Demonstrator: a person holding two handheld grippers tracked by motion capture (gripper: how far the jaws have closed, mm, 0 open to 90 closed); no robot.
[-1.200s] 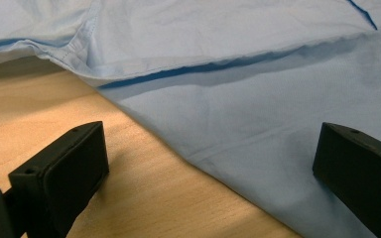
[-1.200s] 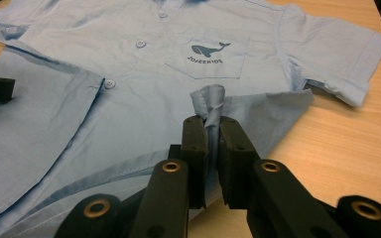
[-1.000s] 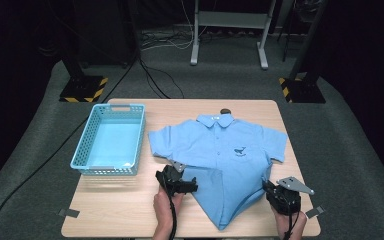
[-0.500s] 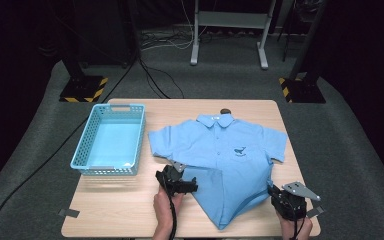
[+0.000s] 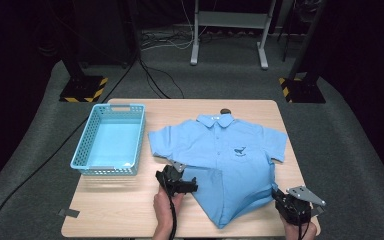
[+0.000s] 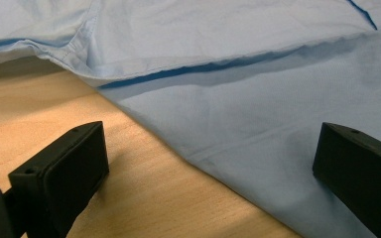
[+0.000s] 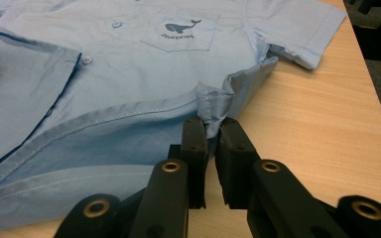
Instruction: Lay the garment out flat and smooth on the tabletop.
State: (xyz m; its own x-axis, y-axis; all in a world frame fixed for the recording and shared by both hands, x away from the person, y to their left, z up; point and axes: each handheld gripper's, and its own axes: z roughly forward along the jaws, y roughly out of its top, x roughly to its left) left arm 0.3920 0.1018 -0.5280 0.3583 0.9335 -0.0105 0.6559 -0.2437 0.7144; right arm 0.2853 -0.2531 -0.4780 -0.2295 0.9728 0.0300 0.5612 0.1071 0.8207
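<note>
The counter carries a light-blue short-sleeved shirt, front up beside a blue basket, probably for folding. The right tool pinches the shirt's lower right corner near the counter's edge. The left tool, jaws spread, straddles the opposite hem, held low.

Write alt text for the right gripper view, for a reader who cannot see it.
The right gripper has its two black jaws pinched on a bunched corner of the hem of a light blue shirt that lies on a wooden table. The shirt's chest pocket bears a dark whale print, and one short sleeve lies towards the table's edge.
</note>
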